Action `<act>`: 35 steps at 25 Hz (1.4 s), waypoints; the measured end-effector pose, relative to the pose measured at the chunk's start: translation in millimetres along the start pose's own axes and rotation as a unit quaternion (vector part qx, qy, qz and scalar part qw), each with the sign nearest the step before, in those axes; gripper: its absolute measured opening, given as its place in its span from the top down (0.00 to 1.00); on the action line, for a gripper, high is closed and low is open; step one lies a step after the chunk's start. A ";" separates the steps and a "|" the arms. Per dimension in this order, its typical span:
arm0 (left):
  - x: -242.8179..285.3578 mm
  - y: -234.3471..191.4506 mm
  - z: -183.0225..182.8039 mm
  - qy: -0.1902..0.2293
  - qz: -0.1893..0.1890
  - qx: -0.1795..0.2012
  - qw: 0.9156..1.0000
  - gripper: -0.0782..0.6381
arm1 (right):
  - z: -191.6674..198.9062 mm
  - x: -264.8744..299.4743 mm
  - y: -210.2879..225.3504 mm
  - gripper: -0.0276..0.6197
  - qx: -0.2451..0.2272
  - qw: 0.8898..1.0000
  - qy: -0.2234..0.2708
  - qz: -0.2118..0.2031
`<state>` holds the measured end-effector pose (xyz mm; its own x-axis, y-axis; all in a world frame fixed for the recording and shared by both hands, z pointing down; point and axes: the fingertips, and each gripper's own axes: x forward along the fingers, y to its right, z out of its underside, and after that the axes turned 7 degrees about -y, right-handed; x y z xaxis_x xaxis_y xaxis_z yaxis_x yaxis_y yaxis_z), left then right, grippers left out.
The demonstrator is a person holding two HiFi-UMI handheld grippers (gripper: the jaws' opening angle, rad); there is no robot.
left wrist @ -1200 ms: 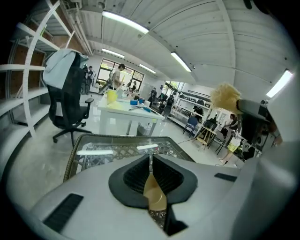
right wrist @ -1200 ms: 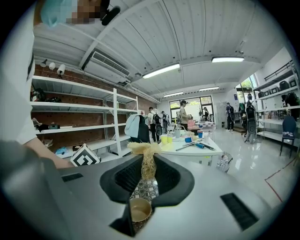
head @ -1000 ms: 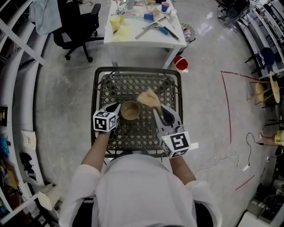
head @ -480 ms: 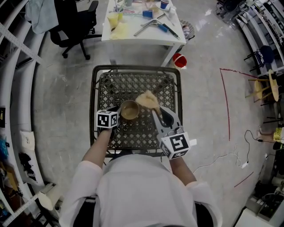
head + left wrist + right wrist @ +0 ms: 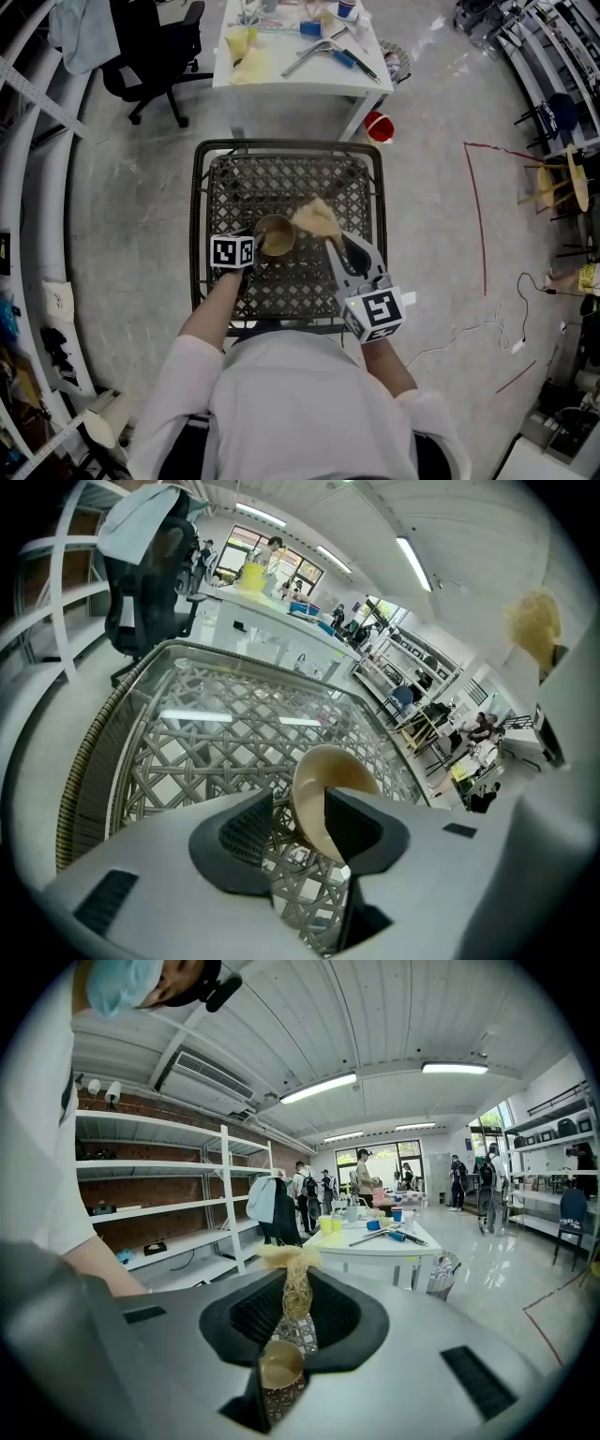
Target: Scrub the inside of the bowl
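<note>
Opening the left gripper [image 5: 298, 813] with the rim of the bowl [image 5: 323, 780] between its spread jaws, the bowl resting on the glass-topped wicker table [image 5: 281, 178]. Pinching a straw-coloured scrubber [image 5: 295, 1283] tight in the right gripper [image 5: 293, 1312], just beside the bowl's rim. Counting: one bowl, one scrubber, two grippers, one marker cube [image 5: 232, 252] on each.

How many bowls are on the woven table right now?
1. The bowl sits near the middle of the woven table, its rim between the left tongs, whose jaws are opening. Nothing seems to hide another.
</note>
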<state>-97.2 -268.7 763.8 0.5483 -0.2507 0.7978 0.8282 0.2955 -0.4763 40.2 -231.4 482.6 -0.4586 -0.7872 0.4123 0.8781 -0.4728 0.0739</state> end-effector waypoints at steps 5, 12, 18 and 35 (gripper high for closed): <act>6.9 -2.6 2.3 -0.008 0.006 -0.027 1.000 0.66 | 1.4 1.0 0.5 0.84 0.001 1.000 -0.005 0.002; 12.4 -4.8 6.3 -0.018 0.003 -0.039 0.999 0.74 | 1.7 2.9 -0.1 0.84 0.000 1.000 -0.007 0.002; 12.4 -4.8 3.3 -0.013 -0.003 -0.031 0.999 0.81 | 0.7 4.6 -0.6 0.84 -0.001 1.000 -0.008 0.000; -55.0 12.4 -41.7 0.098 -0.034 -0.018 0.994 0.83 | -15.3 -3.5 -11.5 0.84 -0.019 0.999 0.024 -0.029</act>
<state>-112.2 -289.8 698.6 0.4995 -0.4445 0.7436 0.8661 0.2391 -0.4389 29.6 -229.3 466.4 -0.5156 -0.7758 0.3637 0.8443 -0.5325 0.0609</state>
